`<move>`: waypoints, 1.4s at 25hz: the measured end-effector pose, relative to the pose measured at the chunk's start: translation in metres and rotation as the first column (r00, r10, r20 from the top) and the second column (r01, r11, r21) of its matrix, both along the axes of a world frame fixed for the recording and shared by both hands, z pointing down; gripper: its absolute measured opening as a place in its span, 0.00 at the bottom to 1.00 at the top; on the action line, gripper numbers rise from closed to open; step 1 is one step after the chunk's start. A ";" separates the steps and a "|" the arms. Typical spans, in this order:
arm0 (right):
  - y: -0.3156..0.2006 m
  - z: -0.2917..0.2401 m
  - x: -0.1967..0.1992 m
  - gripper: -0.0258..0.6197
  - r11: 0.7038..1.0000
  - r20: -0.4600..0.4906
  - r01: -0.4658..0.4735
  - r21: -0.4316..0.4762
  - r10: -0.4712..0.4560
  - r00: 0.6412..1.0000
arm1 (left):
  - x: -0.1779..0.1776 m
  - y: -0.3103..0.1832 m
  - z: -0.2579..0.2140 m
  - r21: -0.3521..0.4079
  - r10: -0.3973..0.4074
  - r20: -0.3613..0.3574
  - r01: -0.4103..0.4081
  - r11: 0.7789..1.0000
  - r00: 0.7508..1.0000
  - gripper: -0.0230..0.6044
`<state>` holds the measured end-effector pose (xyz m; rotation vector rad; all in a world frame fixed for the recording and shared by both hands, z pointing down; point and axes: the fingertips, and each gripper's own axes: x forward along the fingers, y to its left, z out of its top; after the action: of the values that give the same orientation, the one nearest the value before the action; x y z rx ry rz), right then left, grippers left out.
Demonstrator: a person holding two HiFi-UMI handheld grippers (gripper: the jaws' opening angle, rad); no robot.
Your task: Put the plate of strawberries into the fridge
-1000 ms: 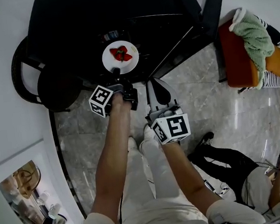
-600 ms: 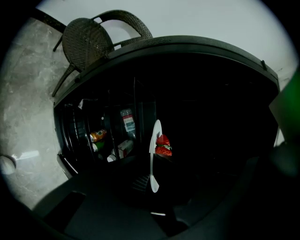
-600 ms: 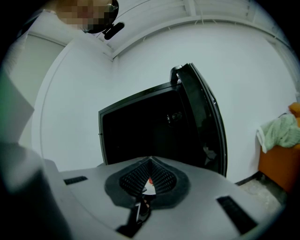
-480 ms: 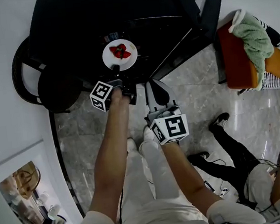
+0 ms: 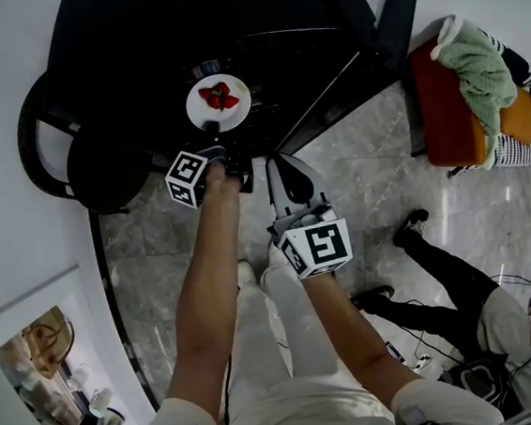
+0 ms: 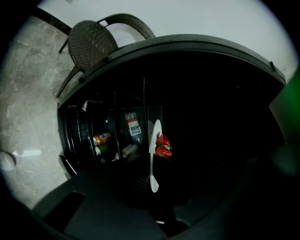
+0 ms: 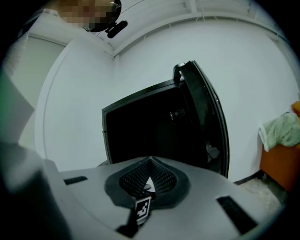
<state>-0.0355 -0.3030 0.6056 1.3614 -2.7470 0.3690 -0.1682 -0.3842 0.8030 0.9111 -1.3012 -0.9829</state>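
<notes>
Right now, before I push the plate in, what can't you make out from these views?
- Free shelf space beyond the white round plate of red strawberries: in the left gripper view, the black fridge interior is too dark.
- Pads of the left gripper on the rim: lost in shadow there, too small in the head view.
- Label on the clear bottle: too small.
- Right gripper view: the fridge cavity is all black.
</notes>
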 end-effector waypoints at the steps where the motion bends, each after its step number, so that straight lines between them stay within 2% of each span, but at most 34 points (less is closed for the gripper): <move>1: 0.001 0.001 -0.001 0.04 1.000 -0.003 0.004 -0.002 -0.004 1.000 | 0.000 -0.001 0.001 -0.001 -0.001 0.002 0.001 1.000 1.000 0.05; 9: 0.007 0.004 -0.002 0.04 1.000 -0.008 0.016 -0.012 -0.016 1.000 | -0.001 -0.009 -0.001 -0.018 -0.012 0.023 0.012 1.000 1.000 0.05; 17: 0.008 0.007 -0.001 0.04 1.000 -0.012 0.017 -0.022 -0.018 1.000 | 0.003 -0.014 0.002 -0.025 -0.006 0.000 0.006 1.000 1.000 0.05; 22: 0.011 0.004 -0.001 0.04 1.000 -0.017 0.019 -0.024 -0.019 1.000 | 0.006 -0.014 -0.006 -0.001 0.009 0.003 -0.009 1.000 1.000 0.06; 27: 0.005 0.005 -0.002 0.04 1.000 -0.014 0.015 -0.025 -0.015 1.000 | 0.005 -0.011 -0.009 0.015 -0.001 0.017 0.001 1.000 1.000 0.22; 35: 0.007 0.005 -0.007 0.04 0.999 -0.018 0.011 -0.030 -0.012 1.000 | 0.011 0.002 -0.001 0.015 0.015 -0.010 -0.015 1.000 1.000 0.24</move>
<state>-0.0422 -0.2963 0.6107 1.3349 -2.7226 0.3935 -0.1569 -0.3821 0.8020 0.9252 -1.2785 -0.9860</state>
